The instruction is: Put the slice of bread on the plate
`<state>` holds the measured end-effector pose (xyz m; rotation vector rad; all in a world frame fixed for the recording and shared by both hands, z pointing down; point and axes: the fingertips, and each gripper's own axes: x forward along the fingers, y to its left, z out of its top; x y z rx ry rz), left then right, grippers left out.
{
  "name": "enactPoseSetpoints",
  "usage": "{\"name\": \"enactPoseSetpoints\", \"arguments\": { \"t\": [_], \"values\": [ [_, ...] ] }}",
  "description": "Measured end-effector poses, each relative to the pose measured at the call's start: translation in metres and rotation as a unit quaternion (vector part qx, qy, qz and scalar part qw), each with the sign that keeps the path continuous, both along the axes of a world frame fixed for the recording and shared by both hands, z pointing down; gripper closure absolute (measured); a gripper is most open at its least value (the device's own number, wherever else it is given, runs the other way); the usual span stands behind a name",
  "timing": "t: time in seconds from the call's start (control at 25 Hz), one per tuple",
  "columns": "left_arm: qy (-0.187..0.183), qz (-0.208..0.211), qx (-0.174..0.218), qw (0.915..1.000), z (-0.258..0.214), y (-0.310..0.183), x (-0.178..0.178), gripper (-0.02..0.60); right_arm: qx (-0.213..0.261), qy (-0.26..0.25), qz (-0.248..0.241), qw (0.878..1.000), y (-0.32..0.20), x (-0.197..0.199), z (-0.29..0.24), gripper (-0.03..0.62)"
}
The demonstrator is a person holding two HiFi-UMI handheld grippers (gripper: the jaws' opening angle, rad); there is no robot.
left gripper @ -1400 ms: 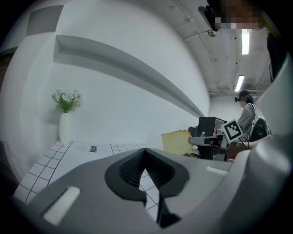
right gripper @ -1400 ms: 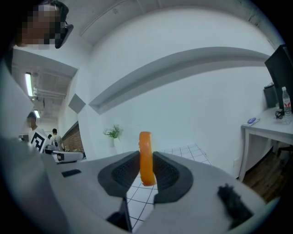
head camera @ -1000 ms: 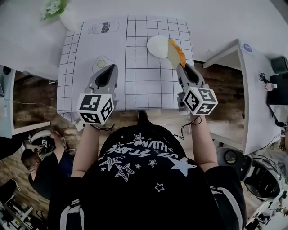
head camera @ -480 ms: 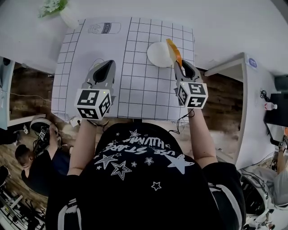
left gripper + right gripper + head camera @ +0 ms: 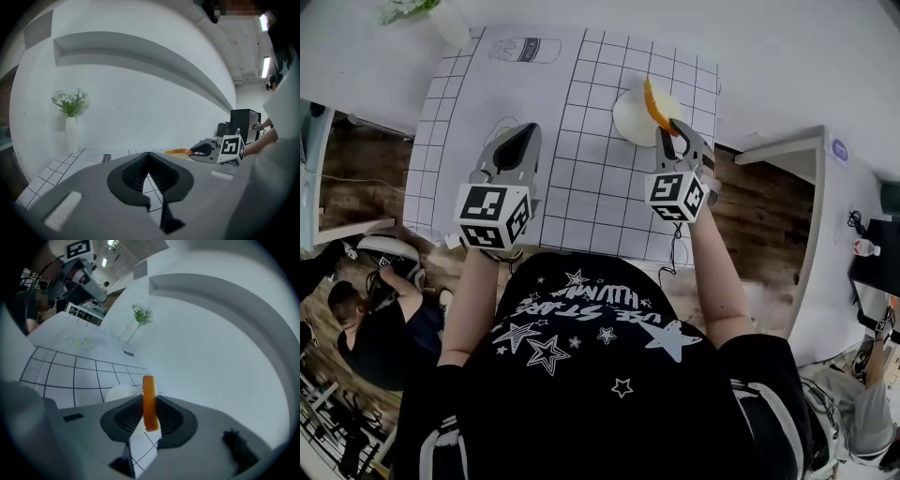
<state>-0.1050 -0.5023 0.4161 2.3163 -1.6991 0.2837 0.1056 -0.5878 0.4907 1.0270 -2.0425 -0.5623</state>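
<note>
The fingers of your right gripper (image 5: 665,130) clench the slice of bread (image 5: 653,105) on edge over the plate (image 5: 627,119), near the desk's (image 5: 581,178) far right corner; your left gripper (image 5: 528,132) is closed, empty.

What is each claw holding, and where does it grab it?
The right claw pinches the bread slice by its near end. The left claw holds nothing.

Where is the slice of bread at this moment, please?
The slice of bread is right of centre in the head view, clamped on edge in the right gripper, over the white plate on the gridded mat.
</note>
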Motion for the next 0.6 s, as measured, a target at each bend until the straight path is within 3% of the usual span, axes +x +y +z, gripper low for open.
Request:
{"name": "enactPoseSetpoints", "arguments": {
  "t": [0.32, 0.6],
  "values": [
    [0.0, -0.016, -0.01, 0.9998, 0.009, -0.002, -0.003, 0.572, 0.015, 0.099, -0.061, 0.993, 0.004, -0.023, 0.035, 0.502],
    [-0.003, -0.019, -0.023, 0.9996, 0.018, 0.003, -0.003, 0.572, -0.031, 0.126, -0.092, 0.987, 0.013, -0.03, 0.061, 0.497]
  ]
}}
